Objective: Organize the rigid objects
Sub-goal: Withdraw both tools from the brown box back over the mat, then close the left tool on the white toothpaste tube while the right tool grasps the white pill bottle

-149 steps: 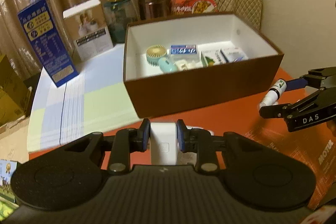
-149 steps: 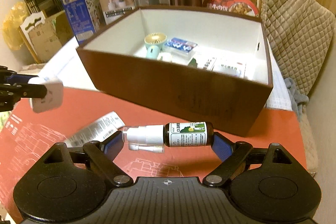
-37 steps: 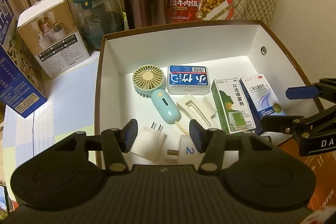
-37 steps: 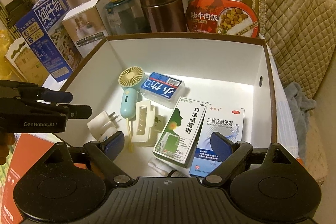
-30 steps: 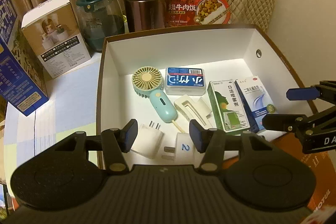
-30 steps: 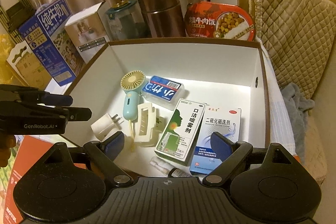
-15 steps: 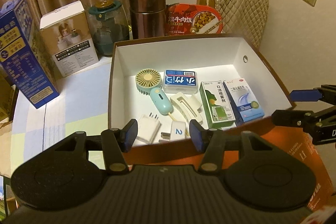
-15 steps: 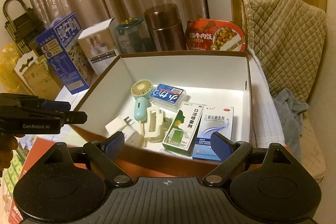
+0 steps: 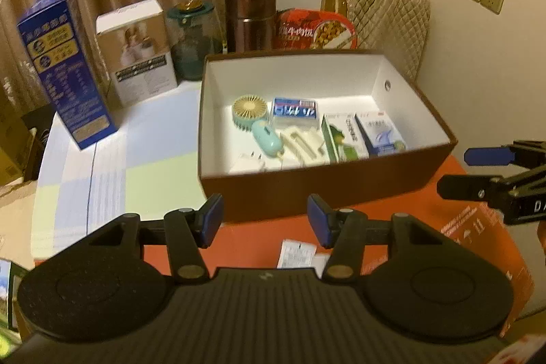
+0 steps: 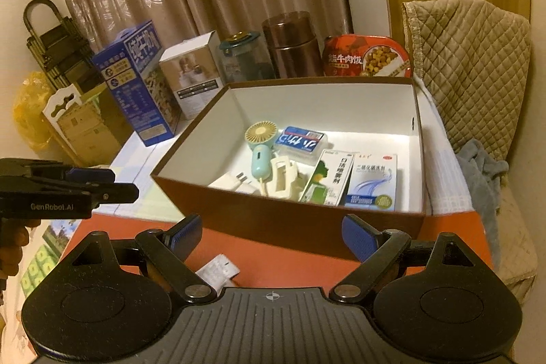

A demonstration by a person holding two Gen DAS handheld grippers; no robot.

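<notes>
A brown box [image 9: 324,190] with a white inside holds a mint hand fan [image 9: 254,115], a blue-labelled case [image 9: 295,110], a cream clip [image 9: 300,145], a white charger plug [image 9: 247,162], a green carton [image 9: 343,139] and a blue-white carton [image 9: 382,133]. My left gripper [image 9: 265,220] hangs open and empty in front of the box's near wall, above the red surface. My right gripper [image 10: 271,236] is also open and empty, level with the box [image 10: 290,224] front. Each shows in the other's view: right gripper [image 9: 455,171], left gripper [image 10: 124,183].
A paper slip [image 9: 297,253] lies on the red board [image 9: 477,244] under the grippers. Behind the box stand a blue carton [image 9: 65,67], a white box [image 9: 136,50], a glass jar [image 9: 192,40], a brown flask [image 9: 250,17] and a red meal tray [image 9: 315,29]. A quilted chair [image 9: 385,19] is at the right.
Five seconds ago the left gripper held the white charger and the right a spray bottle; both are now empty. Over the last second both drew back and up from over the box.
</notes>
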